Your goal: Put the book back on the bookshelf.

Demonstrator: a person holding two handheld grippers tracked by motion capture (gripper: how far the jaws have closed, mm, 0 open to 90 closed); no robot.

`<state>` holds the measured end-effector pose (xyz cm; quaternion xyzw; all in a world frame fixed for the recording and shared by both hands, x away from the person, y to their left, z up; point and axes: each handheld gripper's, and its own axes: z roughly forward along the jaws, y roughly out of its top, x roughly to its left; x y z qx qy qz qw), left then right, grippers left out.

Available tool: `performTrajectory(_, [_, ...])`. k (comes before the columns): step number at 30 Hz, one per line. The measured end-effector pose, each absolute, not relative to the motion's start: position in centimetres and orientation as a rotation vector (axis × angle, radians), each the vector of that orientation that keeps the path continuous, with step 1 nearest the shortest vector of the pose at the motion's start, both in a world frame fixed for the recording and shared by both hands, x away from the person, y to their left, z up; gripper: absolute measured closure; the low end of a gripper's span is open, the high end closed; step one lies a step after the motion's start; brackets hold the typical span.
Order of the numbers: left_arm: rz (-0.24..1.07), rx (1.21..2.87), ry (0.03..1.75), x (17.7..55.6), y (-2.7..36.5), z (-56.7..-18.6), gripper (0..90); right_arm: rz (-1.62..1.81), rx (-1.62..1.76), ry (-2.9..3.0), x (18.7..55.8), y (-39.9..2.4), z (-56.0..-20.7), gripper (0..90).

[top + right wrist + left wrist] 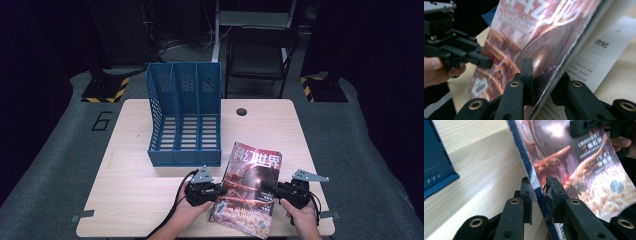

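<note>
Magazine (252,187): a glossy red-covered issue, lying near the front edge of the surface (135,195), right of centre, between the two claws and tilted so that its title points toward the far right.

File rack (184,116): a blue three-slot rack, standing on the far left half of the surface, well apart from the magazine; all three slots are seen empty.

Work done: the magazine is engaged at both side edges; in the left gripper view its spine edge is raised off the wood, so a lift is judged to be under way.

Work left: the magazine is judged to be meant for the rack; it is not yet stood upright, carried over or slid into a slot.

Left claw (220,190): placed at the magazine's left edge, near its lower corner; in the left gripper view (539,185) the jaws are pressed on the dark spine from both sides, so the edge is clamped.

Right claw (266,187): placed at the magazine's right edge; in the right gripper view (546,75) the page stack is straddled by the jaws, one over the cover and one beneath, with a slight gap, so the stack is taken as not pinched.

Loose sheet (596,57): a white printed page, seen under the raised cover in the right gripper view.

Hand pose: both forearms are brought in from the near edge, each claw held roughly level and aimed inward at the magazine, the left hand (192,207) slightly farther in than the right hand (300,212).
</note>
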<state>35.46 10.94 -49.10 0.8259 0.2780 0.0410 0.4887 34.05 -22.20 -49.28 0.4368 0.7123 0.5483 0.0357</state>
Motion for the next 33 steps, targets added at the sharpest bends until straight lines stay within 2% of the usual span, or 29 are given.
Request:
performTrajectory(15, [0.101, 1.987, 0.701, 35.8, 11.6, -49.1, 81.8, 1.637, 1.368, 2.426, 35.0, -20.8, -50.9, 67.2])
performTrajectory(22, [0.081, 1.980, 0.697, 35.8, 12.0, -48.8, 81.8, 1.570, 1.331, 2.450, 34.9, -20.5, -50.3, 81.2])
performTrajectory(33, [0.078, 1.965, 0.699, 35.9, 12.7, -48.7, 81.8, 1.506, 1.249, 2.436, 34.6, -19.7, -49.7, 85.4])
